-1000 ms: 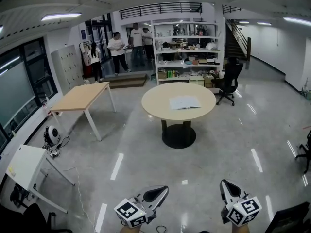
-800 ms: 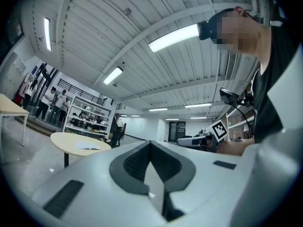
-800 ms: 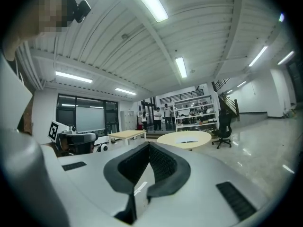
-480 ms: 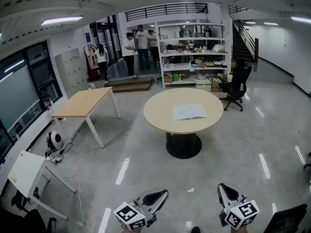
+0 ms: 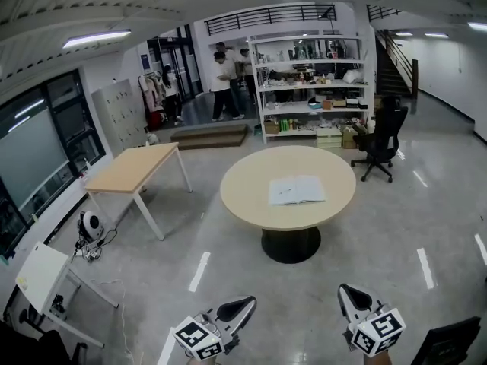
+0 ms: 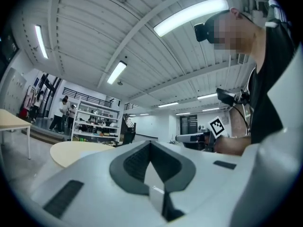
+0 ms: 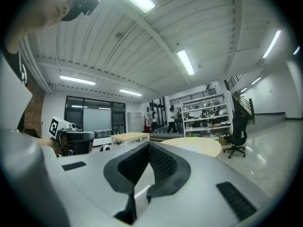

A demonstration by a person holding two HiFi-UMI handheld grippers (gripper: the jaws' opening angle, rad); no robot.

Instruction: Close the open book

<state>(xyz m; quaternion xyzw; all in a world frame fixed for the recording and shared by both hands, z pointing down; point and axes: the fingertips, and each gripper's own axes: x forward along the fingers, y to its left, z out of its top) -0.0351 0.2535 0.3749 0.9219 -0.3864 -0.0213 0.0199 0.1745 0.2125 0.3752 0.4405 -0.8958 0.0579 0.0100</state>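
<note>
So, both grippers sit low at the near edge of the head view, and the open book [image 5: 296,190] is well ahead of them, out on the round table [image 5: 243,196] with a stretch of bare floor in between. It lies flat, a bit right of the tabletop's middle. The spread runs left-right, with the spine pointing roughly away from the person.

It falls more or less between the two grippers' lines. I'd say the right gripper [image 5: 344,289] is a touch nearer than the left gripper [image 5: 247,303], but not by much.

Jaws: both pairs are pressed together with nothing in them — each gripper view shows the pads meeting at the tip, pointing level toward the table's pale edge. Neither of those views shows the book itself.

The book looks thin and floppy: white pages, some faint print, both halves lying pretty flat. My guess is whichever jaw gets there needs to slip under one outer edge and fold that half over the spine.
</note>
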